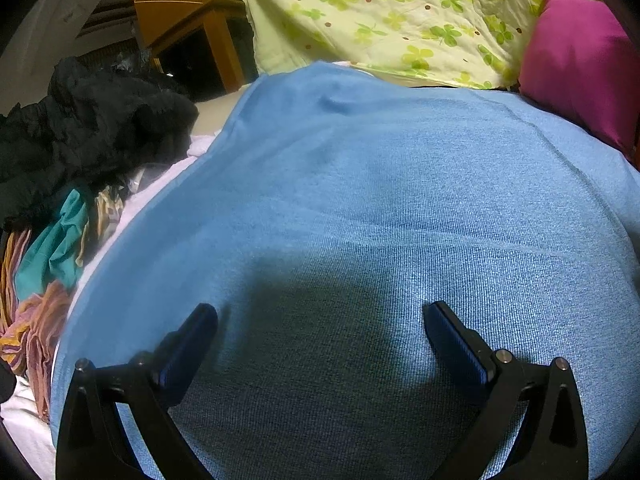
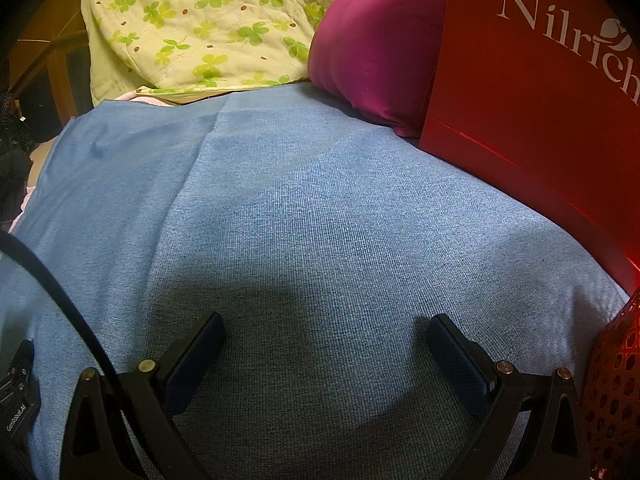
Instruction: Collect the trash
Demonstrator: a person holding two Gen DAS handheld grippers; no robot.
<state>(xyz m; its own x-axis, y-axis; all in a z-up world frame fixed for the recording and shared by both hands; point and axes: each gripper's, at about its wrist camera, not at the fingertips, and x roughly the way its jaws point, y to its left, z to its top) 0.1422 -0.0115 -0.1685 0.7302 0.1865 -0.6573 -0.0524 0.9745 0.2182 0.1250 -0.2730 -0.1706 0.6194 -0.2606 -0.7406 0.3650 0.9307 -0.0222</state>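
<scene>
No piece of trash shows in either view. My left gripper [image 1: 320, 316] stands open just above a blue cloth [image 1: 360, 200] spread over the bed, with nothing between its fingers. My right gripper [image 2: 326, 326] is also open over the same blue cloth [image 2: 300, 208], holding nothing. At the right edge of the right wrist view a red perforated basket [image 2: 616, 392] sits close to the right finger, below a red paper bag [image 2: 532, 92] with white lettering.
A green clover-print quilt [image 1: 392, 20] and a magenta pillow [image 1: 580, 68] lie at the far end of the bed. Piled clothes, black [image 1: 88, 128] and teal [image 1: 52, 248], sit left of the cloth. A wooden frame [image 1: 188, 16] stands at the back left. A black cable [image 2: 60, 296] crosses the lower left.
</scene>
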